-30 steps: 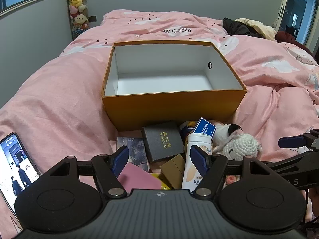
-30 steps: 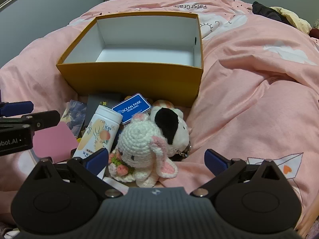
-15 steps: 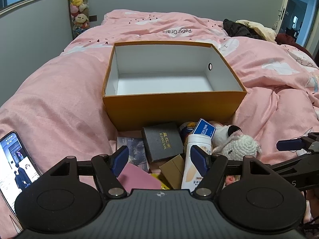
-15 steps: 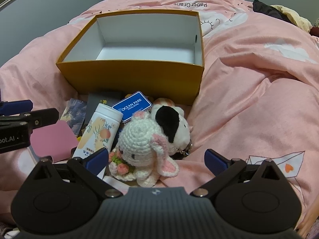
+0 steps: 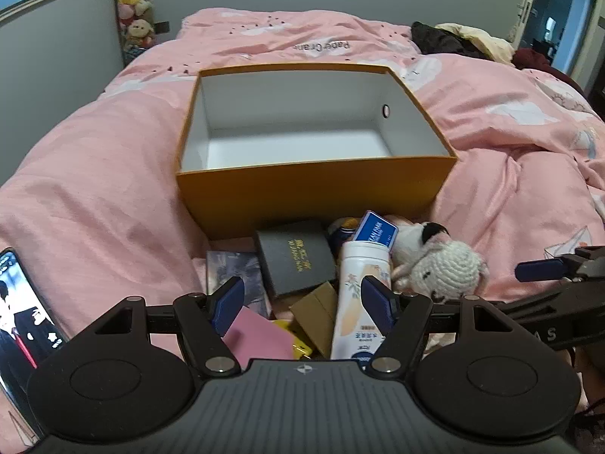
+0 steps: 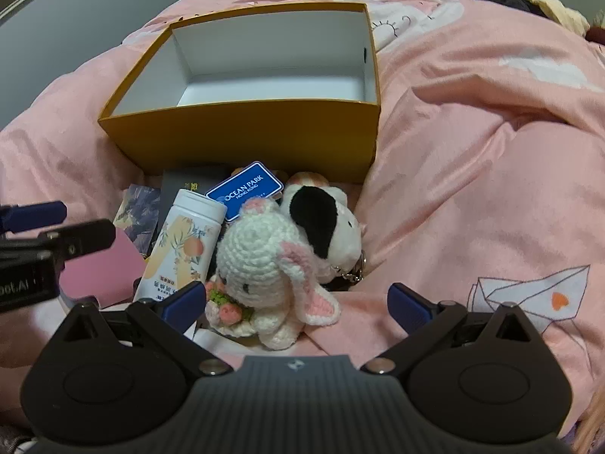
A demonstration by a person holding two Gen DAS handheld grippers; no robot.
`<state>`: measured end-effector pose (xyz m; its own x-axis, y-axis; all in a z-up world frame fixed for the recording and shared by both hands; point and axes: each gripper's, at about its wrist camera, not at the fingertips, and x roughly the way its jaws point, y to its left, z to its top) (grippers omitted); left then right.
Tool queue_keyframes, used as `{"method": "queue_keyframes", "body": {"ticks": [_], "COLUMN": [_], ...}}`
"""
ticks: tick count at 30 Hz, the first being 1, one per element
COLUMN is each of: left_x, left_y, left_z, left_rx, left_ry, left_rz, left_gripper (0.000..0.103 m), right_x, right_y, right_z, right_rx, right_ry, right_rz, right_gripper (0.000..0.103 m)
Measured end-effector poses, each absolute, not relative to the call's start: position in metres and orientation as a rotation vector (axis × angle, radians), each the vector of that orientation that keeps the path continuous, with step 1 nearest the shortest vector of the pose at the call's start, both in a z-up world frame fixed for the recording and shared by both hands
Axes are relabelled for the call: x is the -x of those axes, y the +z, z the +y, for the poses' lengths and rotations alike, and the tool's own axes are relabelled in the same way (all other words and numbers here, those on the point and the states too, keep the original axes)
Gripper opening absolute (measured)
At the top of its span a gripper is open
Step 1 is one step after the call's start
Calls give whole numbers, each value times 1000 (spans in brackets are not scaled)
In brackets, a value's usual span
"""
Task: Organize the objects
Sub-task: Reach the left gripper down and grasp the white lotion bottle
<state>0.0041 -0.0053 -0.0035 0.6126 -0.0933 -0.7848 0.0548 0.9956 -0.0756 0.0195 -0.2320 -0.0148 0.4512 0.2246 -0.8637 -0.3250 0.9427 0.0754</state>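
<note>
An empty orange box [image 5: 314,193] [image 6: 242,140] with a white inside sits on the pink bed. In front of it lies a pile: a white floral bottle [image 5: 357,295] [image 6: 181,249], a crocheted white bunny [image 6: 264,261] [image 5: 450,268], a black-and-white plush [image 6: 321,223], a blue Ocean Park card [image 6: 245,189] [image 5: 376,229], a dark grey box [image 5: 297,261], a small brown box [image 5: 315,308] and a pink card [image 5: 257,335] [image 6: 98,268]. My left gripper [image 5: 304,300] is open above the pile. My right gripper [image 6: 297,302] is open, low around the bunny.
A lit phone [image 5: 19,325] lies on the bed at the far left. Dark and cream clothes [image 5: 453,41] lie at the far right of the bed. Plush toys [image 5: 134,11] hang by the far wall. A photo card [image 5: 234,268] lies beside the grey box.
Both grippers have moved slightly forward and lower toward the pile. The right gripper is now closer to the bunny. Nothing was taken hold of.
</note>
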Motion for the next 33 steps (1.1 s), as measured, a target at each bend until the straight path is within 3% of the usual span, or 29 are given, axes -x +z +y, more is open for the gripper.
{"method": "queue_keyframes", "body": {"ticks": [2, 6, 13, 23, 27, 33], "left_x": [-5, -11, -21, -36, -45, -56], "left_y": [-5, -11, -21, -35, -41, -52], "left_z": [-6, -7, -12, -12, -10, -11], "left_rx": [49, 70, 94, 125, 151, 193], "left_ry": [-102, -120, -181, -216, -218, -254], "left_rz": [915, 946, 990, 1051, 1081, 1132], "left_gripper": [81, 78, 71, 62, 62, 62], "right_x": [-21, -26, -36, -47, -53, -65], "right_y": [-16, -20, -29, -44, -39, -40], "right_z": [-233, -233, -228, -216, -219, -229], "right_rx": [90, 76, 72, 83, 49, -34], "right_ry": [344, 373, 410, 460, 464, 445], "right_rz": [1050, 1081, 1115, 1151, 1131, 1148], "right_gripper": [99, 78, 78, 62, 55, 55]}}
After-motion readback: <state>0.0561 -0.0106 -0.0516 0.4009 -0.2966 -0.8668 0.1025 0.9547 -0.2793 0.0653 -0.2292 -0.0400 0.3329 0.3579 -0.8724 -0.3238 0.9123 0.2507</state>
